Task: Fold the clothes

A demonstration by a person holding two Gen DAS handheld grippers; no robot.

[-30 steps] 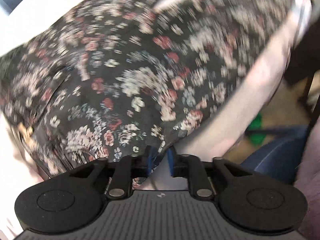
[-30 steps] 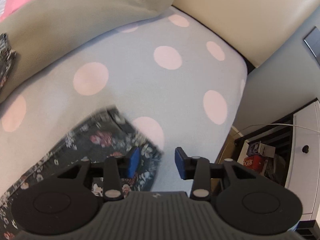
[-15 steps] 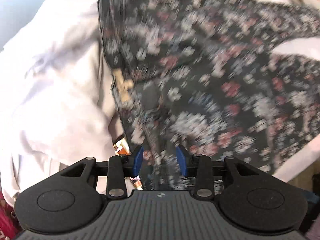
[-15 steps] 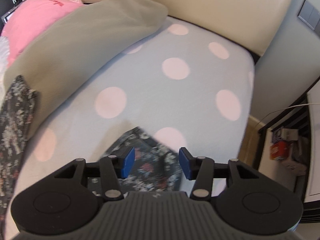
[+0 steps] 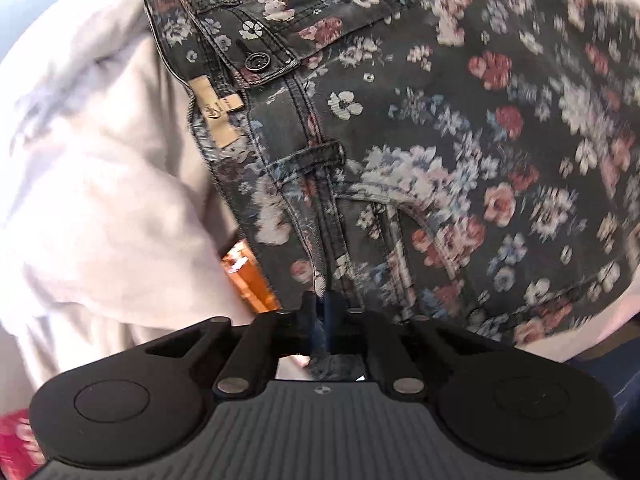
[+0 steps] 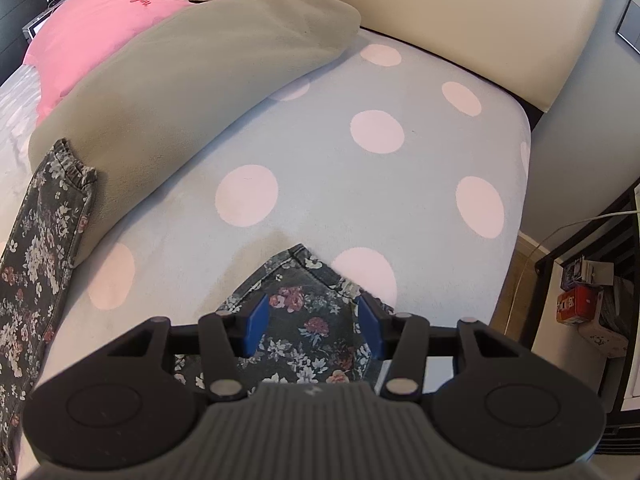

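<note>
Dotted bed cover (image 6: 304, 148) runs clear up to the grey pillow (image 6: 180, 80). The floral jeans (image 5: 420, 152) lie across it. Half a second back our left gripper (image 5: 322, 312) stood parted; now it pinches the waistband. Right gripper (image 6: 312, 320) stays spread over a hem corner (image 6: 304, 280). Bed edge close on the right; open room ahead for folding.

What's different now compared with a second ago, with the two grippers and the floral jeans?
The left gripper, shut a second ago and open half a second ago, has shut again on the floral jeans at the waistband seam. The right gripper stays open over a jeans corner, which now reaches further between its fingers. The dotted bedspread and grey pillow lie unchanged.
</note>
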